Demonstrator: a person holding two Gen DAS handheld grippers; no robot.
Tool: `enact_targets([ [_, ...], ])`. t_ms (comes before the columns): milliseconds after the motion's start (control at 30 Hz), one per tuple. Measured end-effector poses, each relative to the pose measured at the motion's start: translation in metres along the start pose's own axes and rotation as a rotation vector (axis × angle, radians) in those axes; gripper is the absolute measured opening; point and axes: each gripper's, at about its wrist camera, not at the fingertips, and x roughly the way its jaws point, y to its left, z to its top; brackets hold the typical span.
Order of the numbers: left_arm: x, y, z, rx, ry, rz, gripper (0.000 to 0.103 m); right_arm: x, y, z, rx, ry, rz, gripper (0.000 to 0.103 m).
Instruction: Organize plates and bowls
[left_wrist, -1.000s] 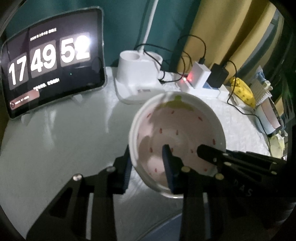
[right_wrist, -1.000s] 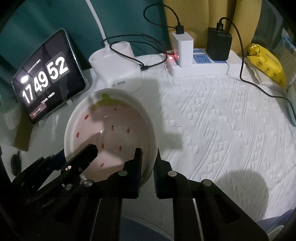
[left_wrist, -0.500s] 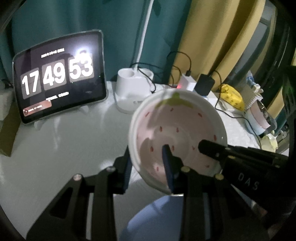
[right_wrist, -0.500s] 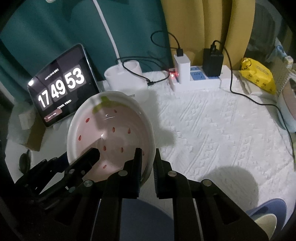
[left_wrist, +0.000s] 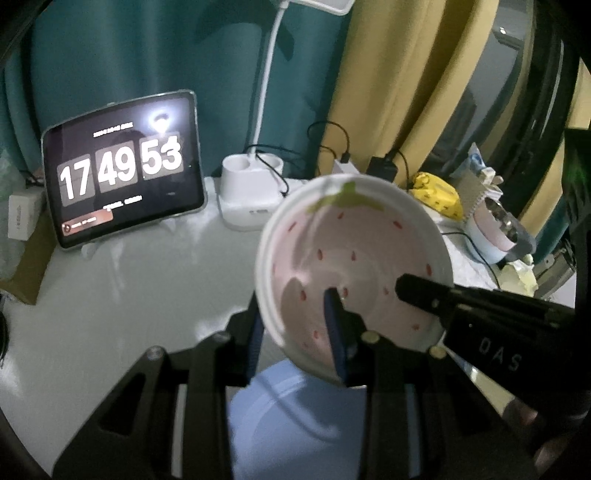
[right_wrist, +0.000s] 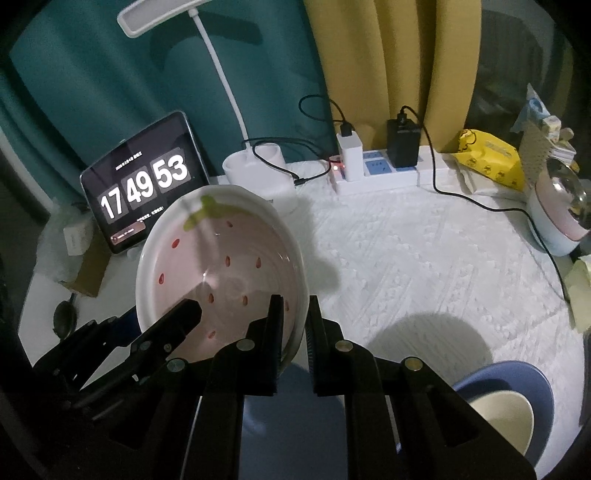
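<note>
Left wrist view: left gripper (left_wrist: 295, 332) pinches the near rim of the strawberry bowl (left_wrist: 354, 258), one finger outside the wall, one inside. Bowl is white outside, pink inside with red seed marks and a green leaf at the far edge, tilted, held above the table (left_wrist: 129, 295). Right gripper (left_wrist: 424, 295) comes in from the right and grips the same bowl's rim; white letters "DAS" readable on its body. Blue plate (left_wrist: 288, 417) lies blurred below the bowl, near the bottom edge. Tablet (left_wrist: 123, 173) leans at the back left, clock reads "17 49 53"; small text under it too blurred to read. White lamp base (left_wrist: 251, 199) stands just right of the tablet. Yellow packet (left_wrist: 439, 195) at back right, print unreadable.

Right wrist view: right gripper (right_wrist: 295, 321) has its fingers pressed close on the bowl's (right_wrist: 218, 266) right rim. Left gripper (right_wrist: 184, 317) reaches over the bowl's near-left rim. Tablet (right_wrist: 144, 184) again shows "17 49 53", partly blocked by the bowl. Power strip (right_wrist: 388, 173) at the back carries a white charger and a black charger, red light on. Blue bowl (right_wrist: 517, 398) with a cream bowl (right_wrist: 502, 417) inside sits at lower right on the white tablecloth (right_wrist: 406, 258). Lamp (right_wrist: 221, 74) rises behind.
</note>
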Motion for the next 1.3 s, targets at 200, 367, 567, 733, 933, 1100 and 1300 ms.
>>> enact_targets([
  [200, -0.016, -0.012, -0.006, 0.014, -0.019, -0.004, 0.032, -0.017, -0.005, -0.009, 0.007, -0.014, 0.009, 0.012],
  [367, -0.028, -0.021, -0.013, 0.024, -0.029, -0.006, 0.032, -0.032, -0.009, -0.016, 0.01, -0.029, 0.012, 0.012],
  [567, -0.038, -0.032, -0.019, 0.032, -0.031, -0.01, 0.032, -0.045, -0.014, -0.025, 0.016, -0.041, 0.015, 0.012],
  [733, -0.047, -0.042, -0.023, 0.04, -0.038, -0.012, 0.032, -0.056, -0.02, -0.031, 0.024, -0.054, 0.019, 0.012],
  [933, -0.054, -0.058, -0.03, 0.058, -0.04, -0.02, 0.032, -0.07, -0.03, -0.039, 0.036, -0.069, 0.016, 0.012],
  [1100, -0.056, -0.07, -0.036, 0.066, -0.035, -0.03, 0.032, -0.078, -0.04, -0.046, 0.044, -0.071, 0.01, 0.012],
  [1300, -0.057, -0.087, -0.043, 0.089, -0.026, -0.041, 0.032, -0.088, -0.054, -0.055, 0.063, -0.08, 0.003, 0.012],
])
